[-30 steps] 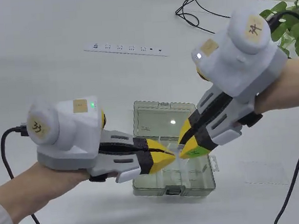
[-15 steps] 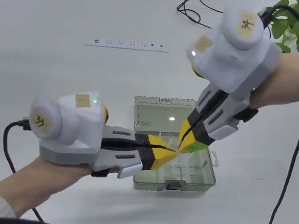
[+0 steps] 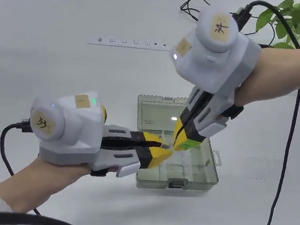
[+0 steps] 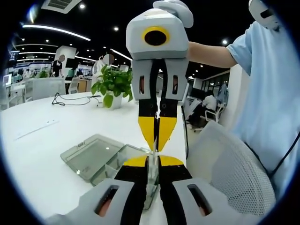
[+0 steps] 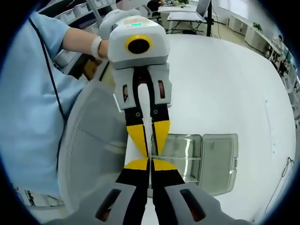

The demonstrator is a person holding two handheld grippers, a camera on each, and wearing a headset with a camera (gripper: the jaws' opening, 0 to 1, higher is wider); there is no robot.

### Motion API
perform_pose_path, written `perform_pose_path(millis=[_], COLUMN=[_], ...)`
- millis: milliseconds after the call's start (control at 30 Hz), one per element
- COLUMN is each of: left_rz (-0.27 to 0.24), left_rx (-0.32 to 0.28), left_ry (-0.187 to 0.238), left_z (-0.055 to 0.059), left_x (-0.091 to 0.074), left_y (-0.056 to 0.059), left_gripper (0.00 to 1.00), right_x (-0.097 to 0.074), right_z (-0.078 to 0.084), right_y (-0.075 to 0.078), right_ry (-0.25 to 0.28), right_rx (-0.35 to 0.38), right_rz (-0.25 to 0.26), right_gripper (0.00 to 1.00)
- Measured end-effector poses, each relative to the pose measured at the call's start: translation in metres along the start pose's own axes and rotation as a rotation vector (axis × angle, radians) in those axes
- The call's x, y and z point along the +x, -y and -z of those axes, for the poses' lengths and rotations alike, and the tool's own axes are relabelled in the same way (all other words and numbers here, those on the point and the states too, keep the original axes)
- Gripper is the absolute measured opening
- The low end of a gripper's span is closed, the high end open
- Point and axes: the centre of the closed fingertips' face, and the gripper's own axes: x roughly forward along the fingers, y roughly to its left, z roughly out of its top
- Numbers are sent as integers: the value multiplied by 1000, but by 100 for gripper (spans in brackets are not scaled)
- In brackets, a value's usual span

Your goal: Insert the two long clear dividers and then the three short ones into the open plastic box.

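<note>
Head view — left gripper (image 3: 162,153) tagged 33, right gripper (image 3: 180,142), both pinching clear divider (image 4: 153,157)

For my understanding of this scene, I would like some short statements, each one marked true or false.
1. The plastic box lies with its lid open. True.
2. The left gripper and the right gripper meet tip to tip above the box. True.
3. The power strip lies inside the box. False: it lies on the table, beyond the box.
4. The left gripper's jaws are wide open. False: they are shut on a clear divider.
</note>
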Motion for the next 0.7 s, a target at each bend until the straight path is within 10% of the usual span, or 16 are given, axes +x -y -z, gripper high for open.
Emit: perform_pose_path(millis=[700], left_rz=[-147], left_rx=[32], left_ry=[-70], left_z=[21], left_x=[-25], left_y=[-24], left_gripper=[50], right_x=[11], right_z=[-10], right_y=[41], right_ry=[24], right_rx=[55], right_rz=[107], right_gripper=[2])
